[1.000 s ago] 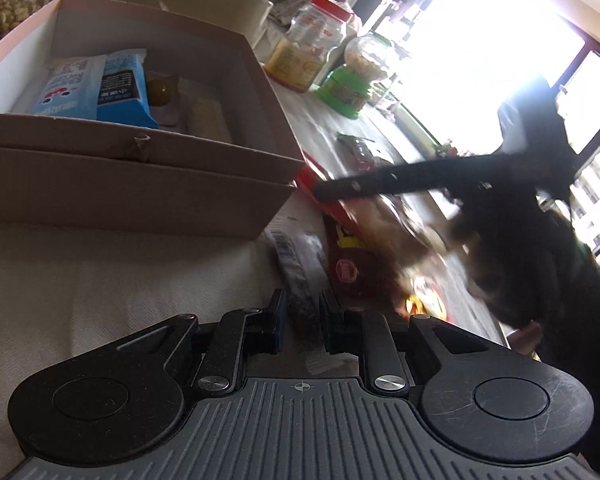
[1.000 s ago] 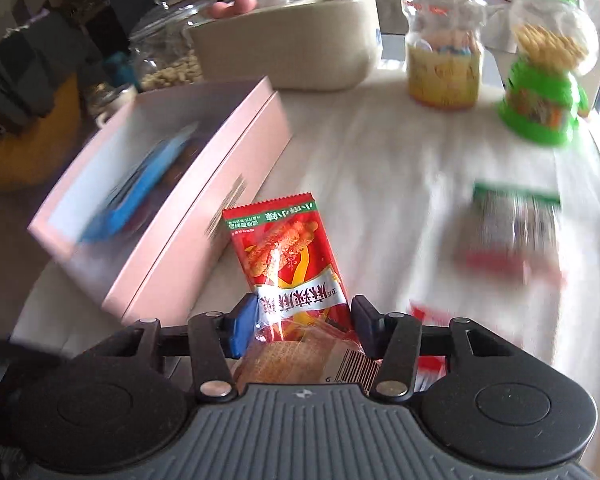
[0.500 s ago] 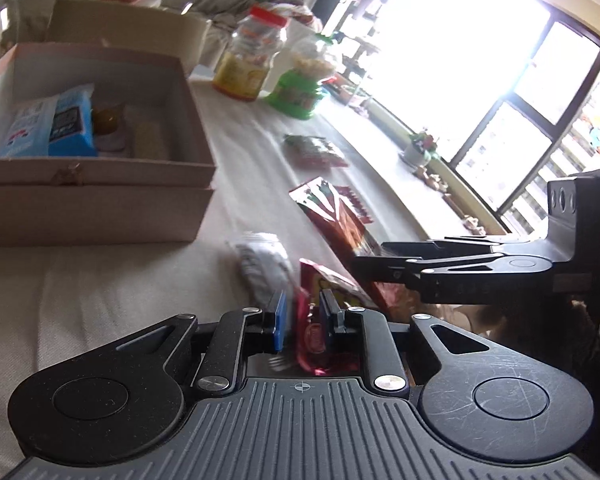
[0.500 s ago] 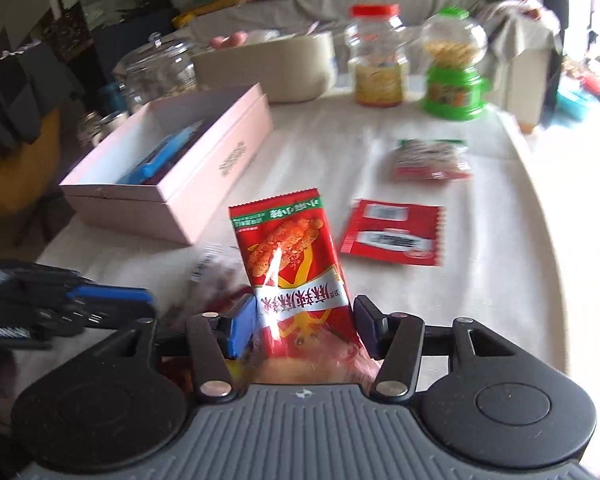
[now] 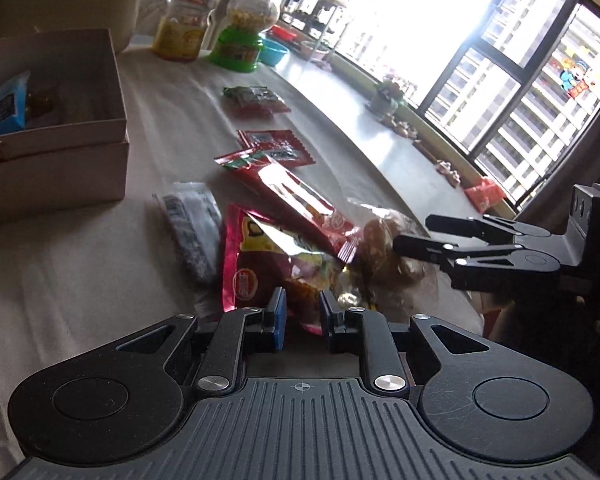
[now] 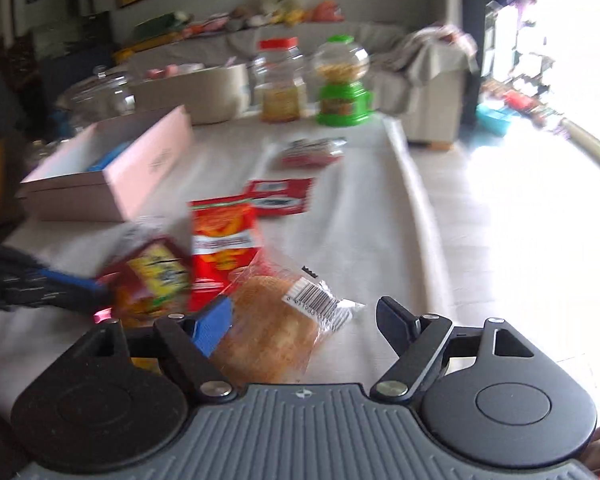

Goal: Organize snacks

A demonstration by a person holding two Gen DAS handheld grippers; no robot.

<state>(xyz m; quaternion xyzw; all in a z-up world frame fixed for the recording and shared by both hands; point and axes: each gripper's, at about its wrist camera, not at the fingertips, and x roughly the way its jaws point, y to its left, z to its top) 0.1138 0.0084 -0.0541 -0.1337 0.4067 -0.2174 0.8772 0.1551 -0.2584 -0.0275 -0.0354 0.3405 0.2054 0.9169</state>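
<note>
Left tool (image 5: 302, 312) clamped narrow on a dark red snack packet (image 5: 260, 268) on the desk (image 5: 80, 260), right tool (image 6: 304, 322) jaws just opening, now wide, wrapped bun (image 6: 272, 320) lying loose between them

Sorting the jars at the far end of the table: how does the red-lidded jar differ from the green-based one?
The red-lidded jar is a straight-sided clear jar with yellowish contents low inside; the green-based jar has a round clear globe on a bright green base. The red-lidded jar stands taller. Both are upright, side by side, near the cream tub.
</note>
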